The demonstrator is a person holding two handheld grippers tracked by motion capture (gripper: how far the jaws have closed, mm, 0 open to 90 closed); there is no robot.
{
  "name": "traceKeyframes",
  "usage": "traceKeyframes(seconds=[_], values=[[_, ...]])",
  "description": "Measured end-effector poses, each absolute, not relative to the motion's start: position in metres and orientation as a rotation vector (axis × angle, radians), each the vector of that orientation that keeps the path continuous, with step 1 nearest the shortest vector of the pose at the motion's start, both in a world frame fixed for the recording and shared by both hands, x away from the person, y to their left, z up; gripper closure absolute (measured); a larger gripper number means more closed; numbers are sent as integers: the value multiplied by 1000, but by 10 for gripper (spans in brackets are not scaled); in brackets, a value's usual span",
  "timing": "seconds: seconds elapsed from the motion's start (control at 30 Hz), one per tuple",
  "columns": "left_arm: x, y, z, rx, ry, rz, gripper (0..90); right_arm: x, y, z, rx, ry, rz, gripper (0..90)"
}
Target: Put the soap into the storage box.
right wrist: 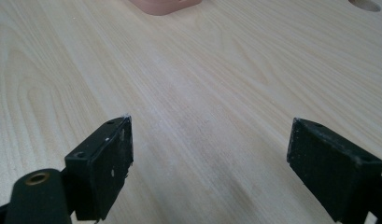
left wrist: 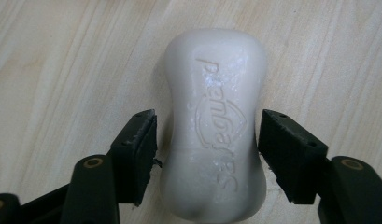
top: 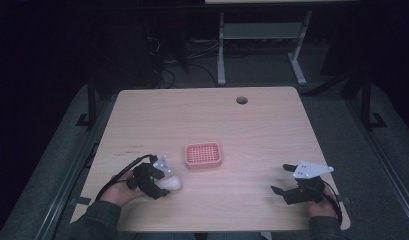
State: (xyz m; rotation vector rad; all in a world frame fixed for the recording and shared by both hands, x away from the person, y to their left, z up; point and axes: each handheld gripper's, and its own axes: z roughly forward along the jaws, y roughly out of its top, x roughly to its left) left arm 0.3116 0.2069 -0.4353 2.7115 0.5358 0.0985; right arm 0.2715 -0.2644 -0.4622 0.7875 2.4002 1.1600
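Observation:
A white bar of soap (left wrist: 214,130) with raised lettering lies flat on the wooden table (top: 252,130). My left gripper (left wrist: 207,135) is open and straddles the bar's waist; the right jaw is at its side and a thin gap shows at the left jaw. In the high view the soap (top: 172,183) pokes out of the left gripper (top: 167,181) near the table's front left. A pink soap dish (top: 203,155) with a grid top sits just beyond it, mid-table. My right gripper (top: 281,178) rests at the front right, open, nothing between its jaws (right wrist: 209,158).
The pink dish's edge (right wrist: 165,5) shows at the top of the right gripper view. A round cable hole (top: 241,100) is near the table's far edge. Another table's legs and cables stand on the dark floor behind.

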Motion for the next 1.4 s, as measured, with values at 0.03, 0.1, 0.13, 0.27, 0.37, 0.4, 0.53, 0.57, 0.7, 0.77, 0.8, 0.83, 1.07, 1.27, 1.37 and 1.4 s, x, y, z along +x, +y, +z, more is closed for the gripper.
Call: traceKeyframes(seconds=[0.03, 0.1, 0.13, 0.27, 0.37, 0.4, 0.53, 0.57, 0.7, 0.77, 0.8, 0.83, 1.07, 1.27, 1.37, 1.4], values=[[312, 206, -436, 2710, 540, 96, 394, 272, -264, -462, 787, 2400, 1160, 138], [313, 206, -436, 2714, 535, 95, 410, 272, -264, -462, 787, 2401, 1160, 138], [313, 206, -436, 2715, 529, 94, 410, 272, -264, -462, 787, 2400, 1160, 137], [314, 204, -438, 2721, 535, 81, 428, 271, -265, -462, 782, 2398, 1162, 138], [315, 203, -439, 2728, 530, 77, 439, 271, -265, -462, 786, 2400, 1163, 137], [315, 203, -439, 2731, 529, 75, 439, 271, -265, -462, 786, 2400, 1163, 137], [315, 201, -440, 2732, 529, 76, 449, 271, -265, -462, 786, 2398, 1165, 138], [315, 201, -440, 2732, 529, 76, 449, 271, -265, -462, 786, 2398, 1165, 138], [316, 199, -441, 2741, 525, 78, 452, 271, -265, -462, 785, 2399, 1166, 137], [316, 199, -441, 2740, 521, 77, 454, 271, -265, -462, 783, 2397, 1162, 138], [316, 199, -441, 2740, 520, 75, 459, 271, -265, -462, 784, 2397, 1163, 137], [315, 199, -440, 2741, 520, 74, 472, 271, -265, -462, 786, 2397, 1168, 138], [314, 198, -440, 2747, 506, 84, 489, 271, -265, -461, 783, 2395, 1170, 137], [314, 198, -439, 2744, 507, 93, 492, 270, -265, -461, 788, 2392, 1176, 138], [314, 198, -439, 2740, 512, 93, 492, 270, -265, -461, 786, 2391, 1178, 137], [314, 198, -438, 2740, 514, 90, 492, 270, -266, -461, 783, 2389, 1176, 137]])
